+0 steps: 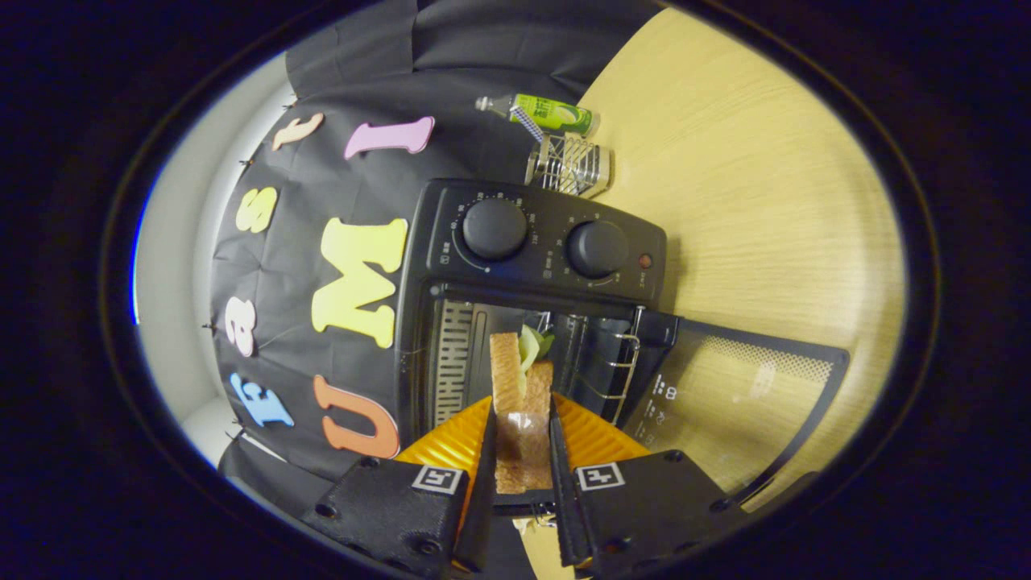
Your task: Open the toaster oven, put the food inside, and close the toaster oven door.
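The hand-held gripper is clamped on a sandwich, both fingers pressing its bread faces, its far end at the mouth of the open oven at twelve o'clock. The door lies open toward three o'clock on the table. The sandwich looks light, soft and crushable, its filling liable to slip, so I'd grip gently across the bread.

The gripper holds a toasted bread sandwich between its fingers, just ahead of which the black two-knob toaster oven gapes, glass door lowered onto the wooden table. Beyond the oven lie a wire metal rack and green-labelled plastic bottle.
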Motion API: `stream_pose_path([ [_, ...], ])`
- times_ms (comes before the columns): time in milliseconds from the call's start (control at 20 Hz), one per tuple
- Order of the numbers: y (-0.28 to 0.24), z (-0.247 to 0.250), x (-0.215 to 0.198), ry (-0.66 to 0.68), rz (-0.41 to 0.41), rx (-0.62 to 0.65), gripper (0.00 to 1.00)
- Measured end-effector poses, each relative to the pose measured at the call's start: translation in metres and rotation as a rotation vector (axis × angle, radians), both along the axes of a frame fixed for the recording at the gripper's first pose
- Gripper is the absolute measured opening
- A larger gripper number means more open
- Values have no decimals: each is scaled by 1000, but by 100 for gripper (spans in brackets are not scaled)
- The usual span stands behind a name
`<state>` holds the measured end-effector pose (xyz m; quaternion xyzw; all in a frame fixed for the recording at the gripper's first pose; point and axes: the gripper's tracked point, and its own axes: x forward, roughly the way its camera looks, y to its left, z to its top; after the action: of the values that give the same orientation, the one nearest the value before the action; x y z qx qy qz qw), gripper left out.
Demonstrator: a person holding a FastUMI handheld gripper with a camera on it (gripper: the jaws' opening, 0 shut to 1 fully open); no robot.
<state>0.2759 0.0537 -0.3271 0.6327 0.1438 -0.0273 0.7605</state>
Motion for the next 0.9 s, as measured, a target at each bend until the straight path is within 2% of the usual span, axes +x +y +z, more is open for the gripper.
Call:
stream_pose_path([
  [250, 20, -1, 23, -6, 8, -170, 39],
  [400, 31, -5, 36, 3, 44, -209, 40],
  [550, 27, -9, 51, 16, 26, -200, 40],
  [700, 28, -14, 62, 34, 49, -205, 42],
  [850, 31, -13, 61, 35, 67, -225, 44],
  [900, 33, -18, 60, 60, 81, -239, 47],
])
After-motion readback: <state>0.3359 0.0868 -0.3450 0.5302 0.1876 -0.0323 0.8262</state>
